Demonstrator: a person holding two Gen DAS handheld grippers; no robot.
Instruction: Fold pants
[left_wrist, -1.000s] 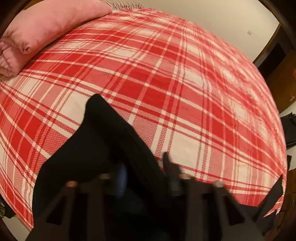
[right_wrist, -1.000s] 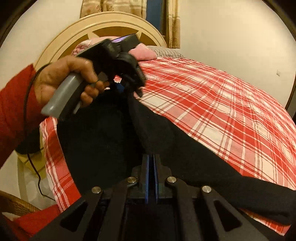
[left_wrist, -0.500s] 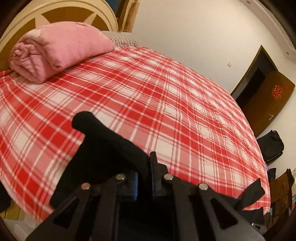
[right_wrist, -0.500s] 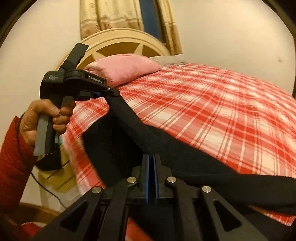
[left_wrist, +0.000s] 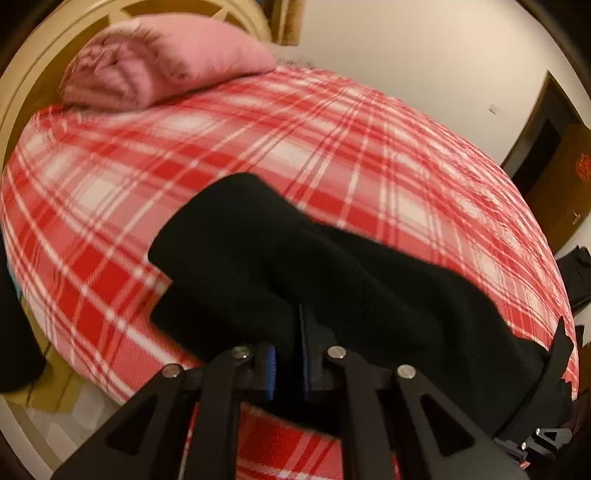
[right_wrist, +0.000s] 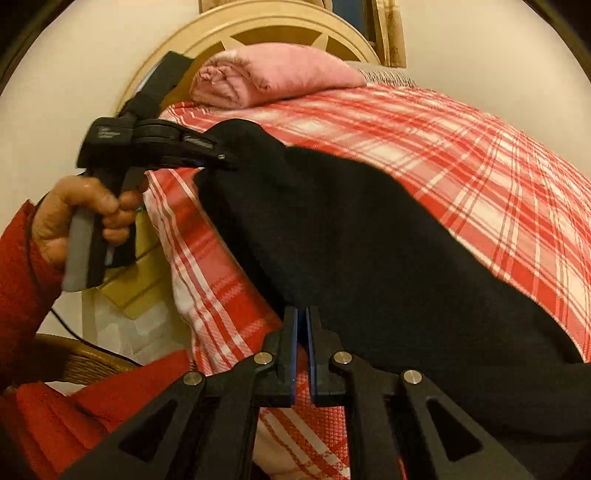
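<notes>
I had just clamped my left gripper (left_wrist: 286, 354) tight onto the black pants (right_wrist: 351, 236), and my right gripper (right_wrist: 302, 350) already pinched them; carried sideways, they now hung stretched over the bed (left_wrist: 369, 155) edge, ready for laying flat

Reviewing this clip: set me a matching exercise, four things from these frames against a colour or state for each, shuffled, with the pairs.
Things:
1. pants
2. bedspread
3. blanket
4. left gripper

Descriptions:
A. red and white plaid
B. pink, rolled up near the headboard
C. shut on cloth
D. black, draped over the bed's edge

Pairs: 1-D, 2-A, 3-B, 4-C
</notes>
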